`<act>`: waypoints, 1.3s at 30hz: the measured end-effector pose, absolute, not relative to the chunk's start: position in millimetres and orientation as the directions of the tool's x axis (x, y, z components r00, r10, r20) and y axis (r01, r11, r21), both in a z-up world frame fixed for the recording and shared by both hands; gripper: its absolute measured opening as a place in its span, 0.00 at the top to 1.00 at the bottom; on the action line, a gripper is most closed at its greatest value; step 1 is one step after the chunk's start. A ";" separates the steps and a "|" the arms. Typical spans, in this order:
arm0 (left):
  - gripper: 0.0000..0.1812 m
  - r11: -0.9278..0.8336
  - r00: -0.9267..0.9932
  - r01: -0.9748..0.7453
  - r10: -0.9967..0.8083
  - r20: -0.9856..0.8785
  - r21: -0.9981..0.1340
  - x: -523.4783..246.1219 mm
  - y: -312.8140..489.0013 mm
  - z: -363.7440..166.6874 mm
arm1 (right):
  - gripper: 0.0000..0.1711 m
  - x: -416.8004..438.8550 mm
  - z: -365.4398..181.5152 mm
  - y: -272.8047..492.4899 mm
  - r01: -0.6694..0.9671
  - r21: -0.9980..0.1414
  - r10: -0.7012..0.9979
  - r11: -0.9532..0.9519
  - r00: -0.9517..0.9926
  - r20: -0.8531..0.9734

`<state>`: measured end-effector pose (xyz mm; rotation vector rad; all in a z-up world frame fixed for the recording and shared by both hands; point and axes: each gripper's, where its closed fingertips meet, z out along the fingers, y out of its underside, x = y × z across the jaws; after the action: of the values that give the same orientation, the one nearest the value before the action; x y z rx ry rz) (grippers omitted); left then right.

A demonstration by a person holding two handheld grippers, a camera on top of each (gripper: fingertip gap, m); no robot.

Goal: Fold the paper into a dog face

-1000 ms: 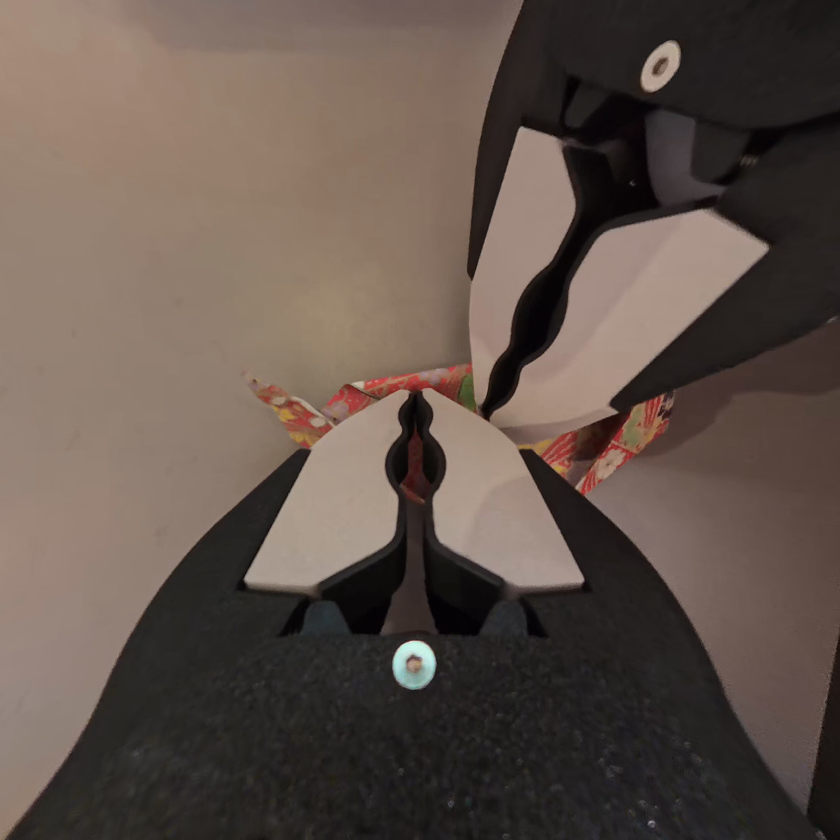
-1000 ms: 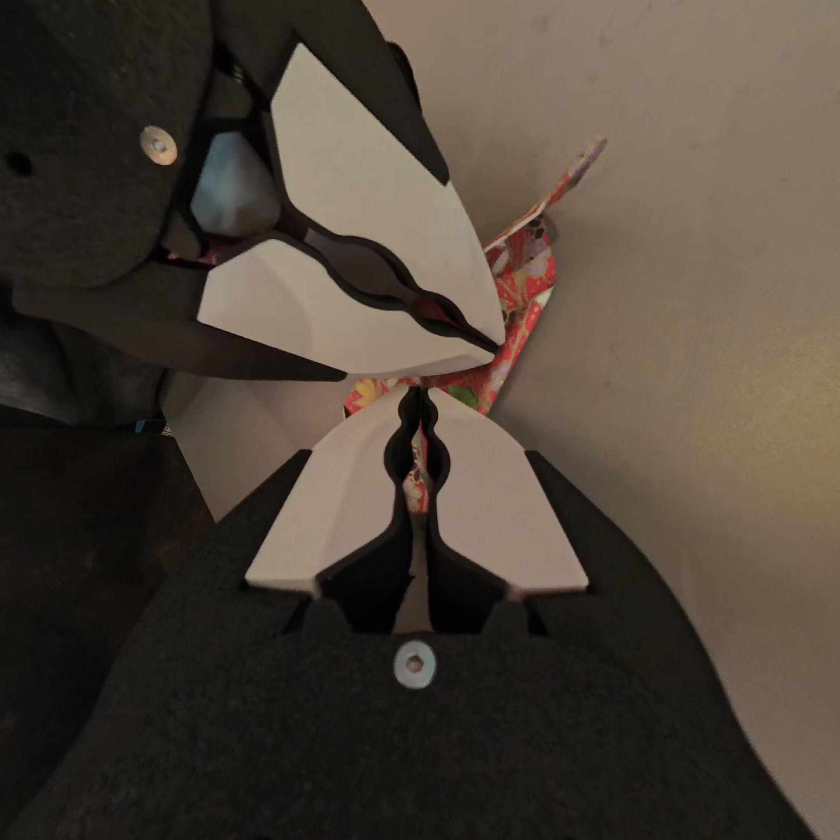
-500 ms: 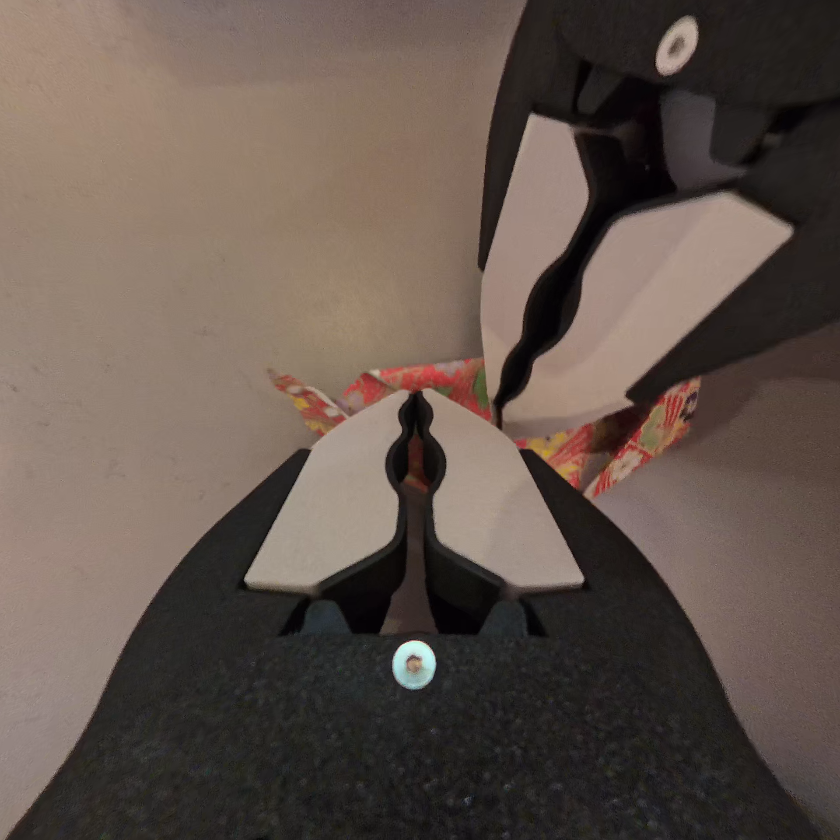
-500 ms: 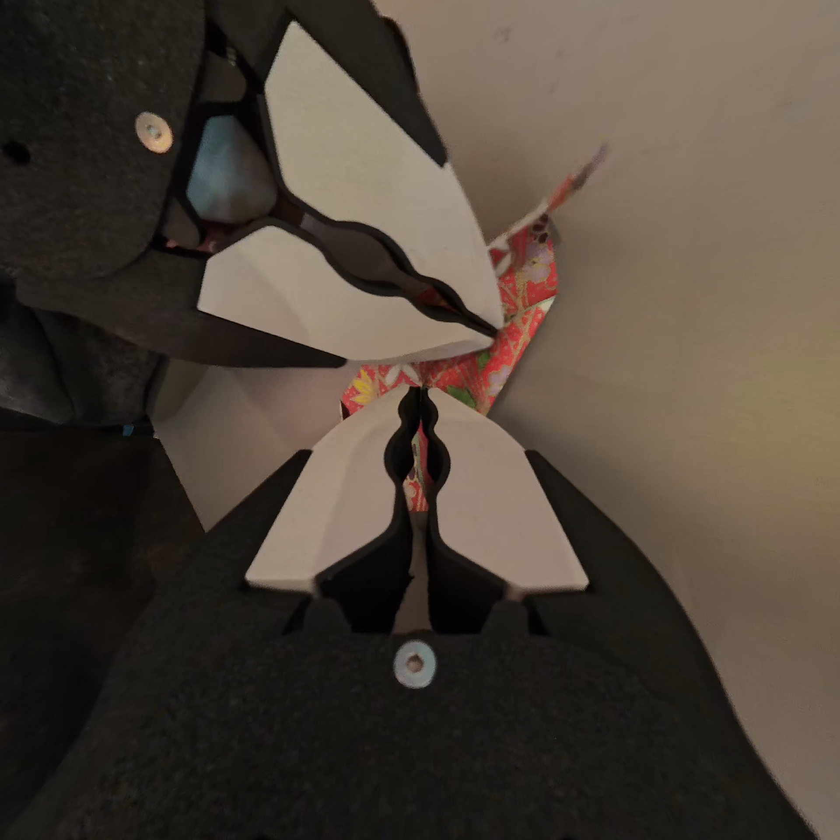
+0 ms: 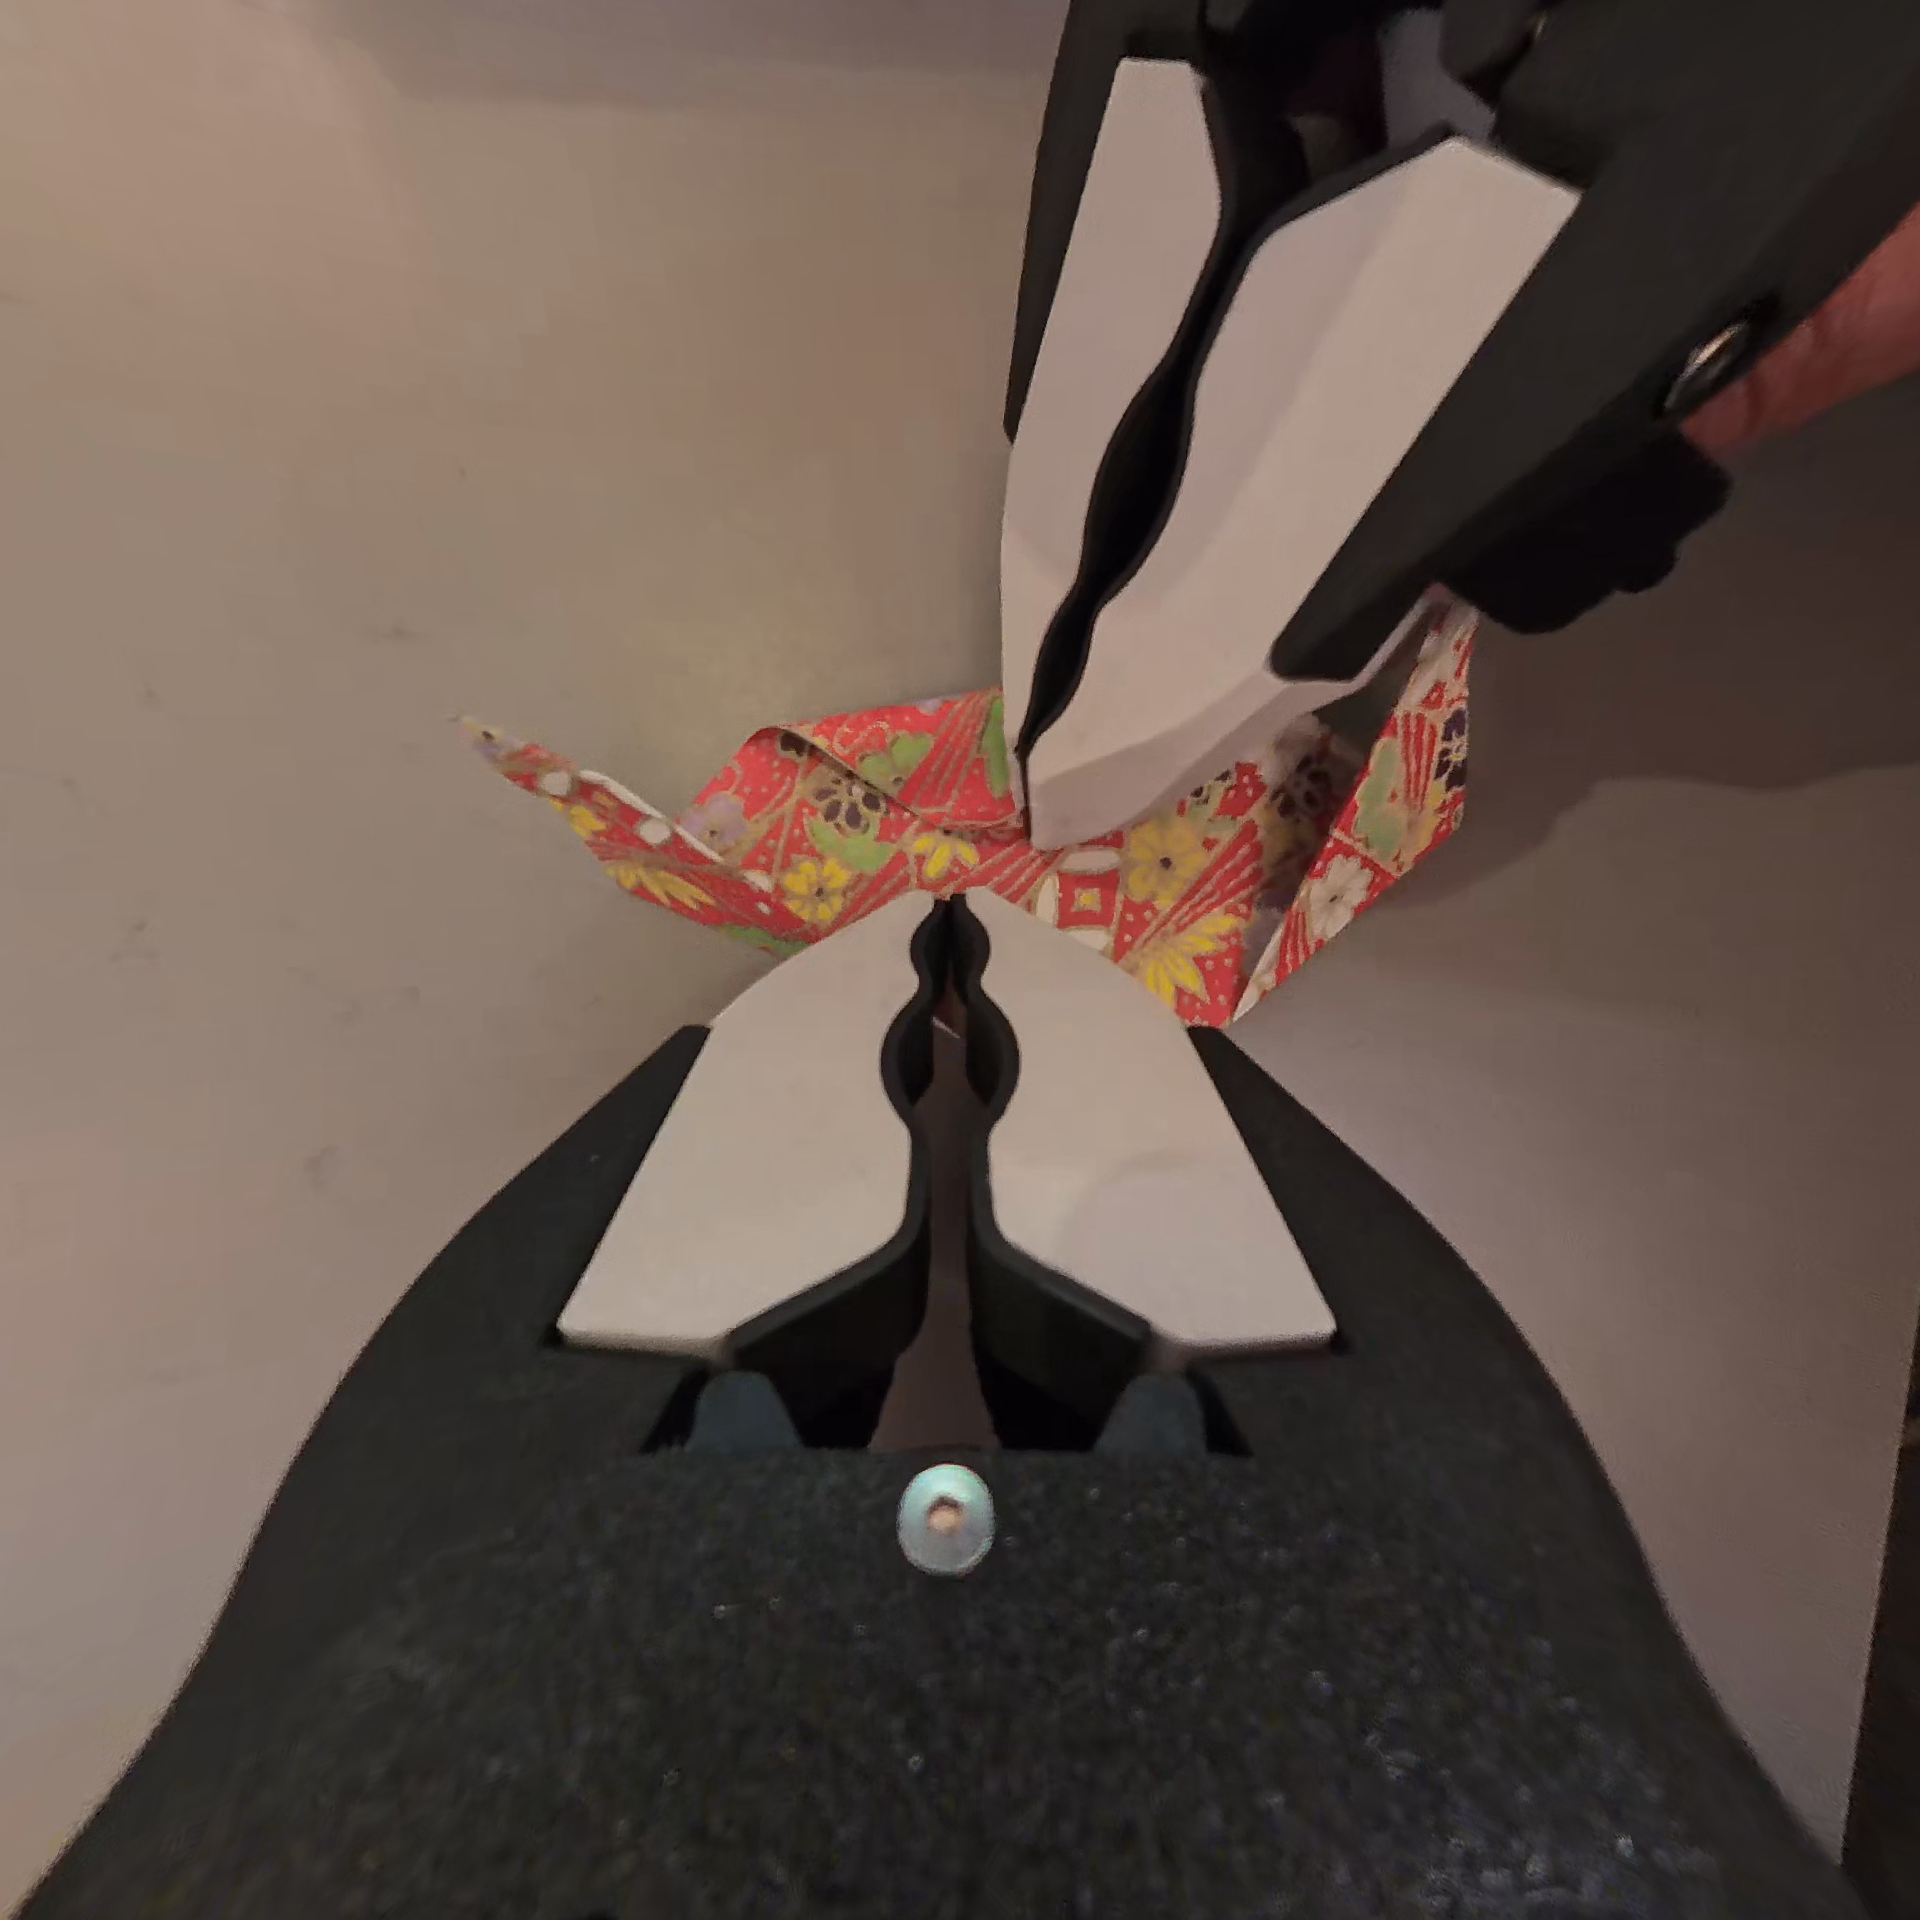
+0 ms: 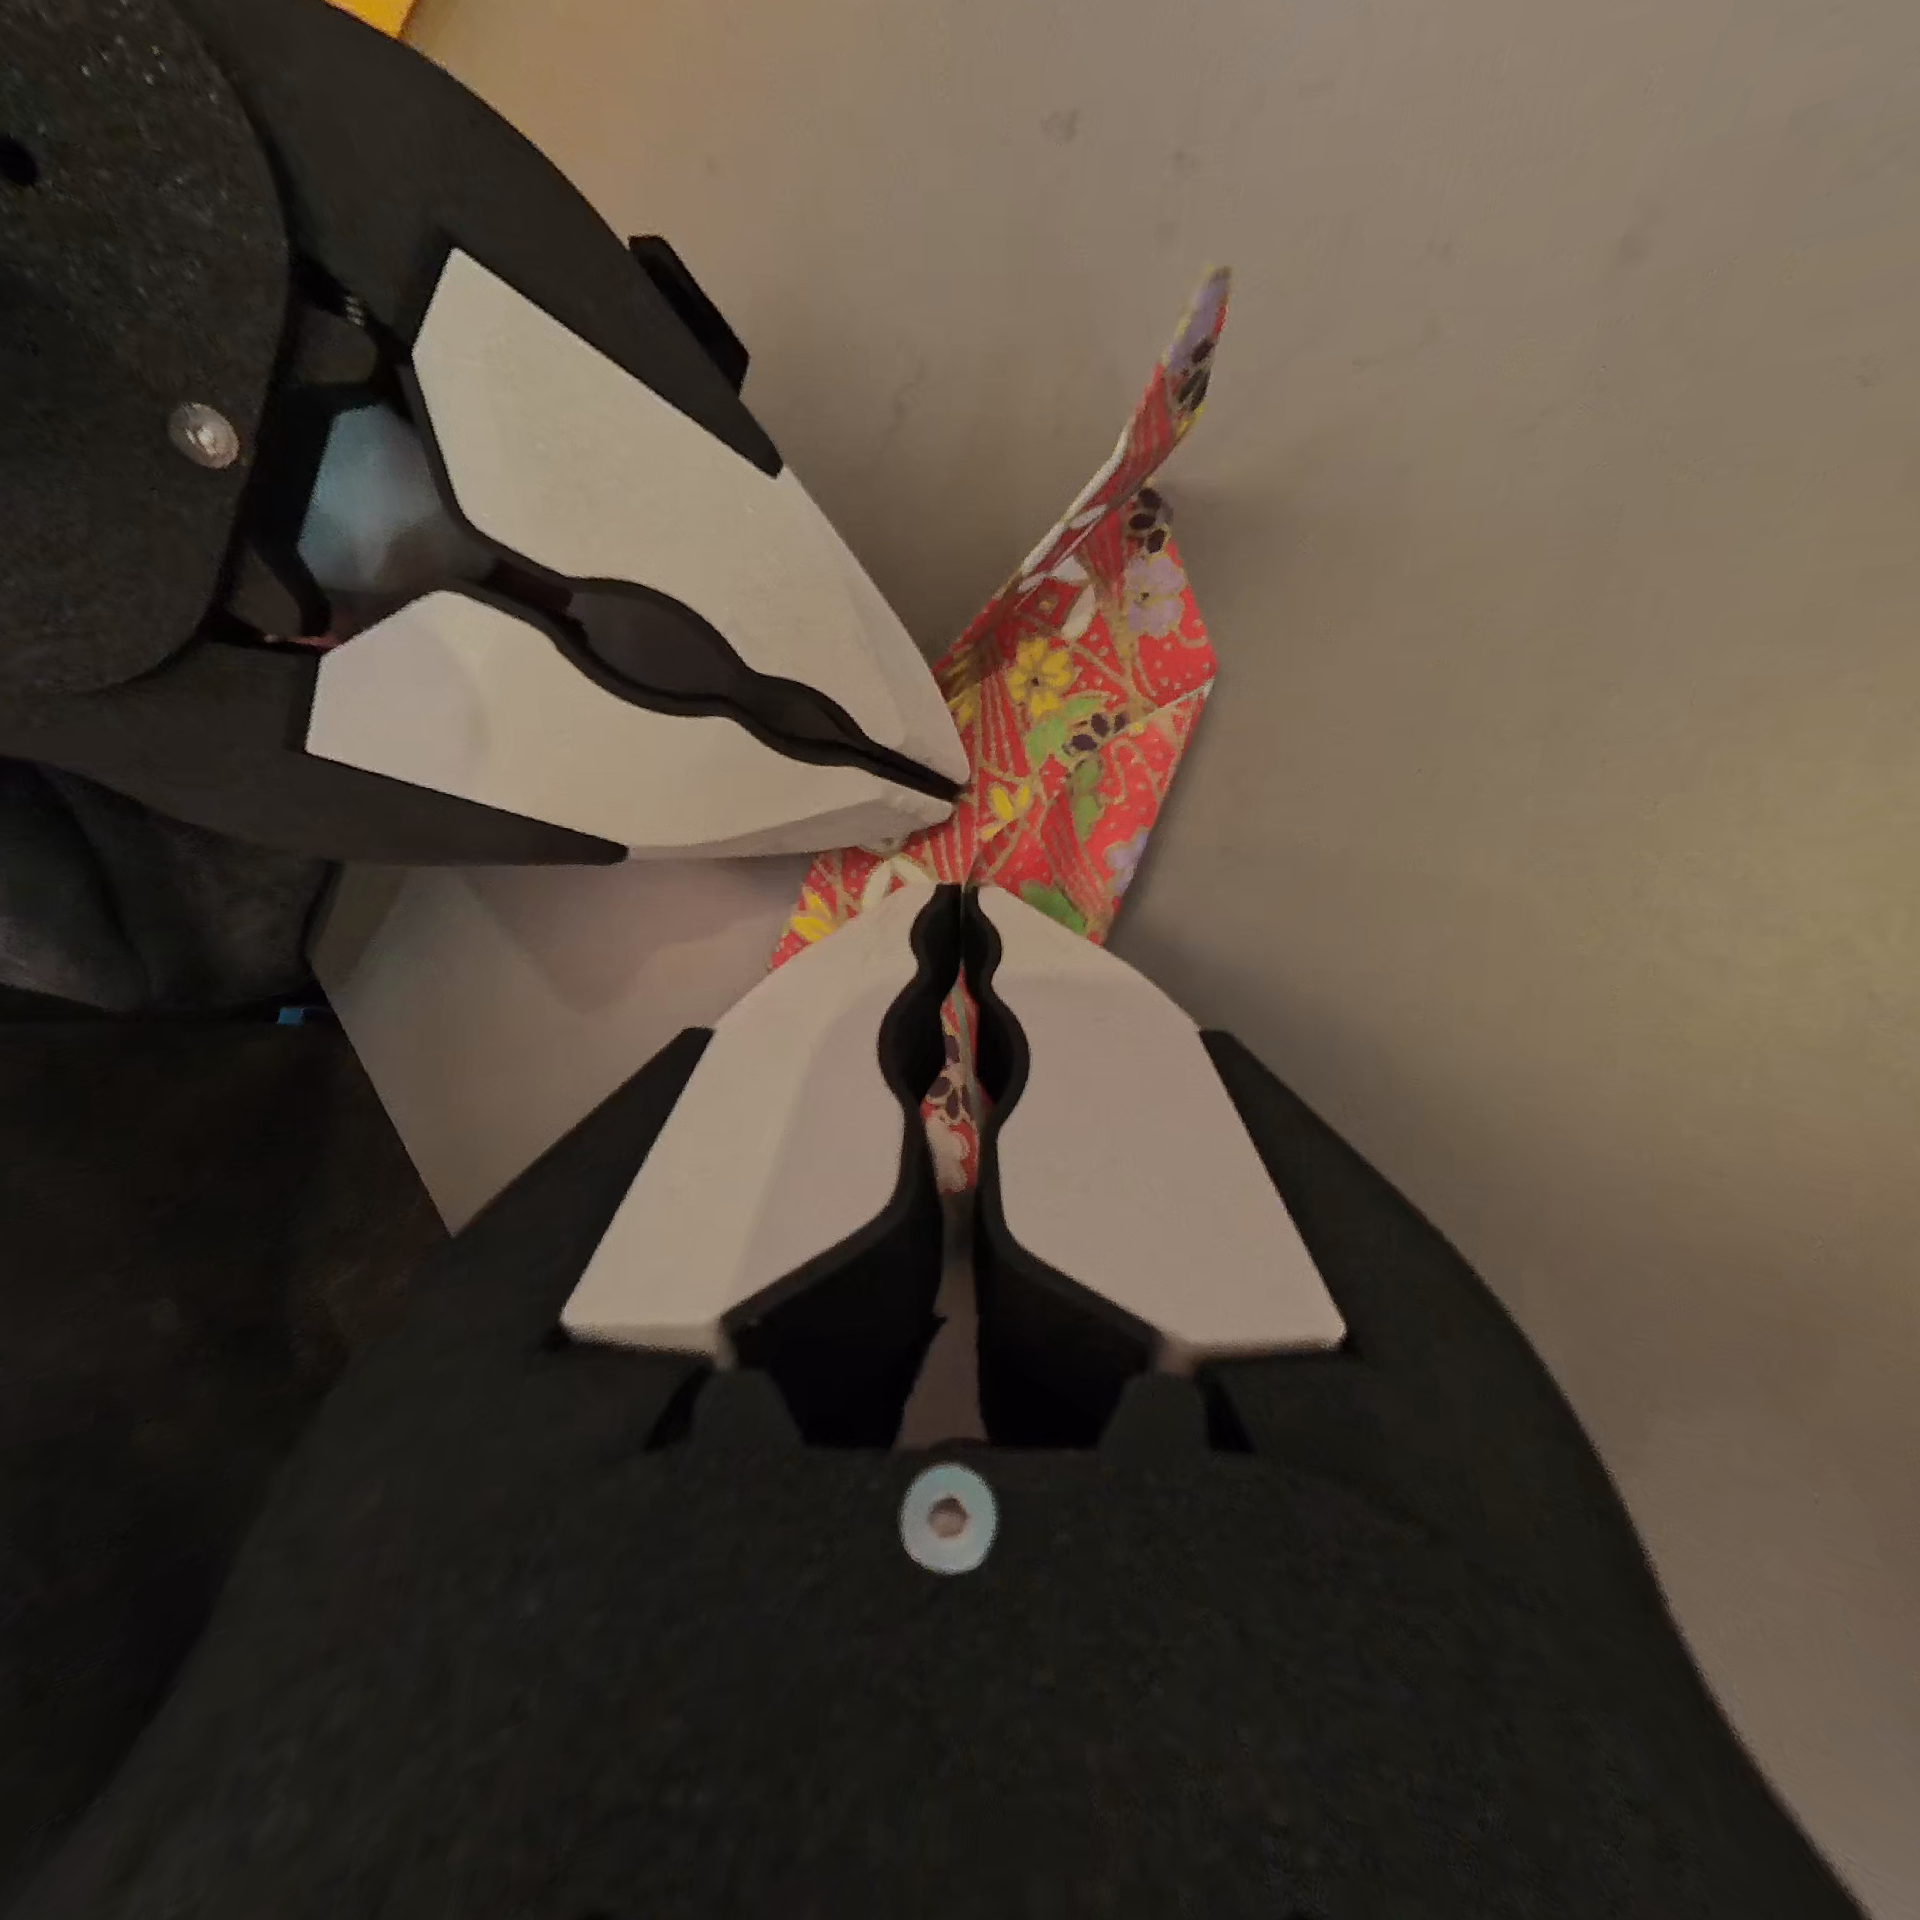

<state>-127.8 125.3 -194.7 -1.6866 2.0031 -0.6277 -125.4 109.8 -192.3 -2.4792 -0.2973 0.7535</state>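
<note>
Beige tabletop [image 5: 416,520]; both tools pinch paper [image 5: 862,831].

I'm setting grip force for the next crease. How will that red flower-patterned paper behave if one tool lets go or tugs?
The red floral-patterned folded paper is probably light and floppy: its free flaps stick up unsupported. It likely holds creases, as the sharp folds show. Pinched by both the left tool and the right tool, a hard tug might tear it.

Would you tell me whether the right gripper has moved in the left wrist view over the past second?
Yes. The right gripper has tilted more upright against the left gripper, baring more paper.
</note>
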 end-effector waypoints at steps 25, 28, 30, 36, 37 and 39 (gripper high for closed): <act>1.00 0.177 -0.180 -0.805 -0.982 -0.050 -0.567 -96.3 132.4 -194.0 | 1.00 -125.3 -192.6 111.1 0.060 -0.563 0.346 -0.824 0.840 -0.417; 1.00 0.191 -0.185 -0.805 -0.980 -0.068 -0.562 -94.3 134.6 -193.5 | 1.00 -125.3 -192.7 111.2 0.062 -0.562 0.349 -0.825 0.838 -0.420; 1.00 0.196 -0.191 -0.804 -0.979 -0.070 -0.561 -92.5 135.3 -193.2 | 1.00 -125.2 -192.6 111.3 0.059 -0.559 0.347 -0.827 0.836 -0.424; 1.00 0.221 -0.218 -0.807 -0.973 -0.072 -0.547 -87.0 138.0 -195.1 | 1.00 -125.3 -192.5 111.3 0.059 -0.559 0.347 -0.827 0.836 -0.426; 1.00 0.227 -0.224 -0.807 -0.972 -0.071 -0.545 -86.5 137.7 -195.1 | 1.00 -125.1 -192.5 111.4 0.059 -0.559 0.347 -0.827 0.836 -0.425; 1.00 0.241 -0.238 -0.808 -0.968 -0.076 -0.538 -85.9 137.2 -195.2 | 1.00 -125.0 -192.6 111.5 0.059 -0.559 0.347 -0.827 0.836 -0.424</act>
<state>-85.9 137.2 -195.2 -1.6281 2.1259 -0.5548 -125.0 111.5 -192.6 -2.4723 -0.2970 0.7099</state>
